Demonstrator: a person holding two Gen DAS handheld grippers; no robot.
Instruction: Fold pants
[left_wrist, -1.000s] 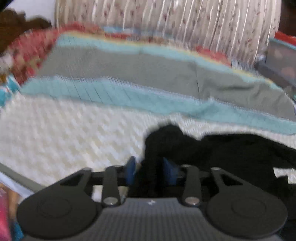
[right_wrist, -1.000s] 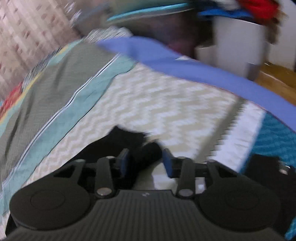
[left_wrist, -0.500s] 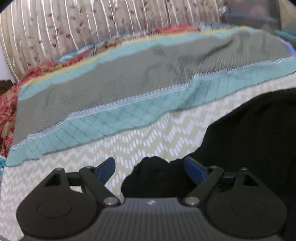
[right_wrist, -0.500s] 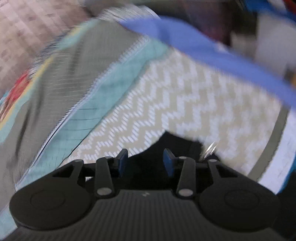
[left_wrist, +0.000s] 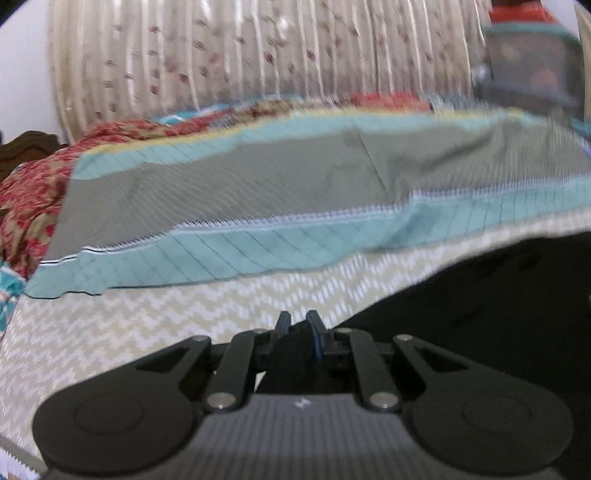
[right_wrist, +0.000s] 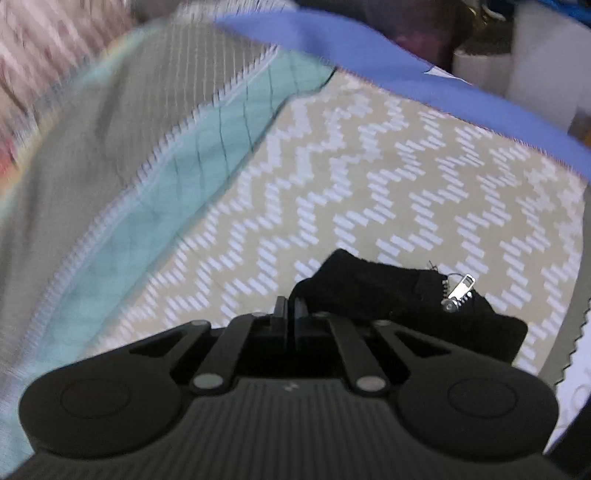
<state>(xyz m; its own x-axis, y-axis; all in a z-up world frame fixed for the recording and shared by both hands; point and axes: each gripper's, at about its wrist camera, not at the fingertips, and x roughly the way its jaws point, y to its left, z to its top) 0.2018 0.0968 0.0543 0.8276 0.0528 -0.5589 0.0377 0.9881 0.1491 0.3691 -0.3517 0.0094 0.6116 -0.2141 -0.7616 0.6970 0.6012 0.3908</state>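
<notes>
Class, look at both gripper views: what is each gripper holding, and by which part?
Both hold the black pants. The left gripper pinches an edge fold; the right gripper pinches the edge near the zipper.

Ahead of the black pants (left_wrist: 498, 306), the chevron bedspread (right_wrist: 369, 177) lies bare; a raised teal-and-grey quilt (left_wrist: 258, 192) bounds it beyond.

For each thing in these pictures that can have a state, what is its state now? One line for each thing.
left gripper: shut on the black pants.
right gripper: shut on an edge of the pants.
black pants: lying bunched on the bed, not yet neatly folded.
zipper: pull exposed, lying on top of the fabric.
bedspread: spread flat under the pants.
</notes>
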